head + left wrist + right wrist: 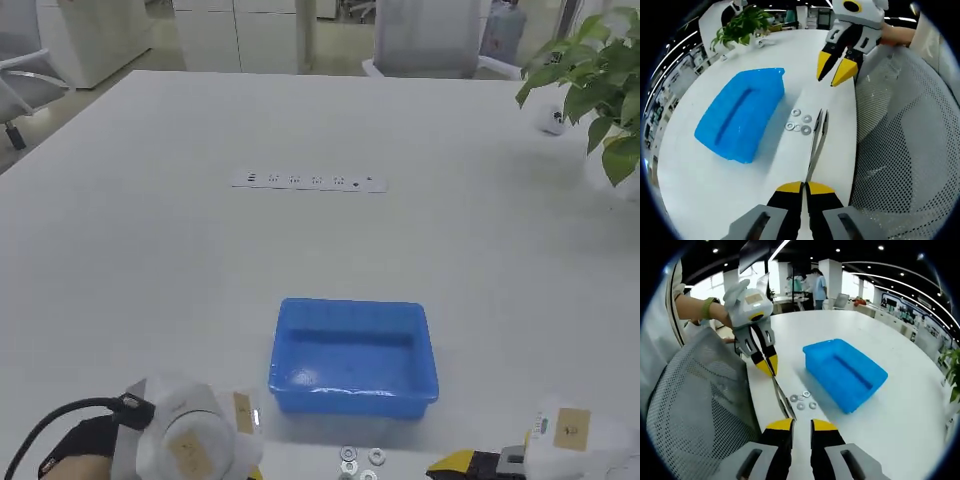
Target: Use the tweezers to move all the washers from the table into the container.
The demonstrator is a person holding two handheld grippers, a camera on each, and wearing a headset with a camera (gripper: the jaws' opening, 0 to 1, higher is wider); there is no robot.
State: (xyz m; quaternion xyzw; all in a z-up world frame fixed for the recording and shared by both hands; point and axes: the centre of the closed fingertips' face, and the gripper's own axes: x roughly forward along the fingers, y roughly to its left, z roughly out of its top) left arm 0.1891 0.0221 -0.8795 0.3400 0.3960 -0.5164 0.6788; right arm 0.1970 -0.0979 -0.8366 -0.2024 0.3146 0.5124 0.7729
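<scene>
left gripper (804,188) at the bottom of its view is clamped on the tweezers (816,142), tips just beside the washers (799,123) mid-frame by the blue container (740,115), right gripper (826,82) up top with jaws parted

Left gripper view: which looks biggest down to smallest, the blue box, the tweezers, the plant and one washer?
1. blue box, biggest by far.
2. tweezers and plant: about alike. The tweezers are long but thin and the plant is far away, so I won't rank them.
3. washer, smallest.

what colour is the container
The container is plain bright blue, with no pattern; the left gripper view shows it best.
</scene>
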